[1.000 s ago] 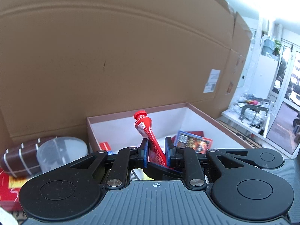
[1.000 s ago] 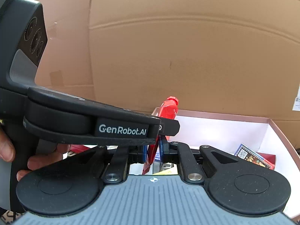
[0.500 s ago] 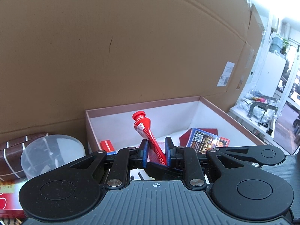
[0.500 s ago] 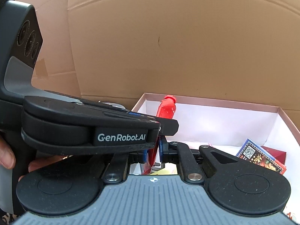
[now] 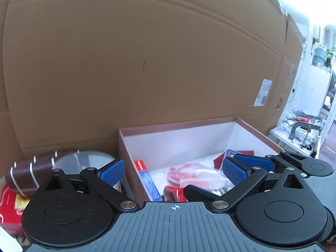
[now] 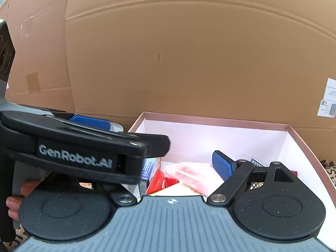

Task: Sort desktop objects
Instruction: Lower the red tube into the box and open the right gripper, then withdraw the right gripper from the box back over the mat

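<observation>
I am looking at a red-and-white pouch (image 5: 195,175) that is lying inside the open box (image 5: 178,126), on its white floor toward the near end. It is sitting loose, and nothing is pressing on it.

I am holding the left gripper (image 5: 172,173) over the box's near left corner. Its jaws are opening wide, with the pouch showing below the gap and untouched by the blue pads (image 5: 111,171). I am holding the right gripper (image 6: 184,163) just beside it, also over the near end of the box, jaws opening and empty. Only one of its blue pads (image 6: 222,164) is showing; the left gripper's body is covering the other.

Risks, as I judge them:
- The two grippers are crowding each other over the box, so a careless withdrawal is likely to knock them together.
- One left finger is hanging outside the box's left wall, so dropping lower is liable to catch the rim.
- The pouch is resting on other items, including a blue card box (image 5: 150,183), so a trailing finger could drag it.
</observation>
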